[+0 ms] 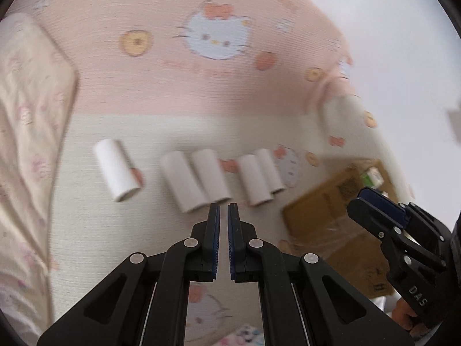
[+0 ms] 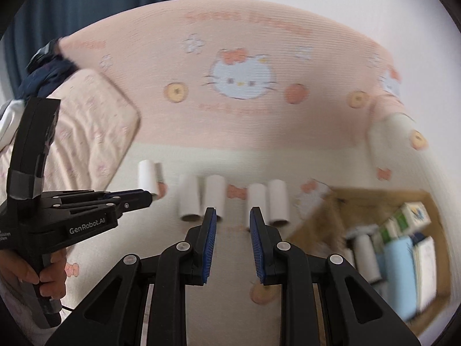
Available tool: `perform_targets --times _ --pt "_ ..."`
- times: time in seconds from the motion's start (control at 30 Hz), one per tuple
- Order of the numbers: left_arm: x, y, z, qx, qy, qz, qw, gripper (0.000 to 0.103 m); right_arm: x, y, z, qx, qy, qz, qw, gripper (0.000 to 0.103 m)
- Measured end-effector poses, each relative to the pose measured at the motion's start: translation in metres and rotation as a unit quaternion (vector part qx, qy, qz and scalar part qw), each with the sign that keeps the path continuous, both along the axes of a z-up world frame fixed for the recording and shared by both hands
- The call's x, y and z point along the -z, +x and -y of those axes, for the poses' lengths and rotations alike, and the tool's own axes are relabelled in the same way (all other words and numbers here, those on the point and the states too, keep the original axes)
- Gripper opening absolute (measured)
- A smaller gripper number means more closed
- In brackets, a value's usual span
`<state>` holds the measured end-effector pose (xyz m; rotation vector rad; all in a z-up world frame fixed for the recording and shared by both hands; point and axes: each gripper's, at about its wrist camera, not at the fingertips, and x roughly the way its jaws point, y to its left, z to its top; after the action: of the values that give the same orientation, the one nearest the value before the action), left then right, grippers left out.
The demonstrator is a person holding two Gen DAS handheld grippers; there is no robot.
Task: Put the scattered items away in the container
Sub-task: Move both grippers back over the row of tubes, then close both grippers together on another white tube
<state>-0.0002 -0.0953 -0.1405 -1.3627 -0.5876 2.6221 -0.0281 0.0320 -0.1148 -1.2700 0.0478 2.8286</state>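
Note:
Several white paper rolls lie in a row on the cream sheet: a single one [image 1: 116, 170] [image 2: 148, 177] at the left, then two pairs [image 1: 187, 181] [image 1: 253, 178] [image 2: 188, 197] [image 2: 278, 201]. My left gripper [image 1: 224, 210] hovers just in front of the middle pair, shut and holding nothing; the right wrist view shows it [image 2: 144, 197] near the leftmost roll. My right gripper [image 2: 232, 216] is open, nothing between its blue pads, over the gap between the two pairs. At the right stands the cardboard box [image 1: 331, 216] [image 2: 374, 199], holding a white roll [image 2: 367, 259], a light blue item [image 2: 400, 271] and small cartons [image 2: 409, 216].
A pale patterned pillow [image 1: 28, 115] [image 2: 95, 132] lies at the left. A pink cartoon-cat blanket [image 1: 219, 86] [image 2: 242, 121] rises behind the rolls. A person's hand [image 2: 49, 274] grips the left gripper's handle. A white wall lies beyond at the right.

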Motion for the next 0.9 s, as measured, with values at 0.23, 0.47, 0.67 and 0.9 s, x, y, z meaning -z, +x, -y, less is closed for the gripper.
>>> perform_targets --times 0.23,0.47,0.67,0.9 --pt "0.019 -0.015 0.054 -0.048 0.000 0.028 0.9984 0.005 0.030 -0.057 0.044 -0.076 -0.018 0.024 0.997 0.021" --pt "0.054 -0.039 0.117 -0.113 0.069 0.074 0.9885 0.023 0.069 -0.111 0.075 -0.106 -0.087 0.064 0.989 0.056" --pt "0.096 -0.062 0.149 -0.138 0.125 0.128 0.9741 0.043 0.102 -0.147 0.094 -0.113 -0.116 0.104 0.981 0.057" --pt "0.134 -0.074 0.173 -0.187 0.211 0.154 0.9469 0.051 0.126 -0.178 0.103 -0.114 -0.144 0.132 0.974 0.057"
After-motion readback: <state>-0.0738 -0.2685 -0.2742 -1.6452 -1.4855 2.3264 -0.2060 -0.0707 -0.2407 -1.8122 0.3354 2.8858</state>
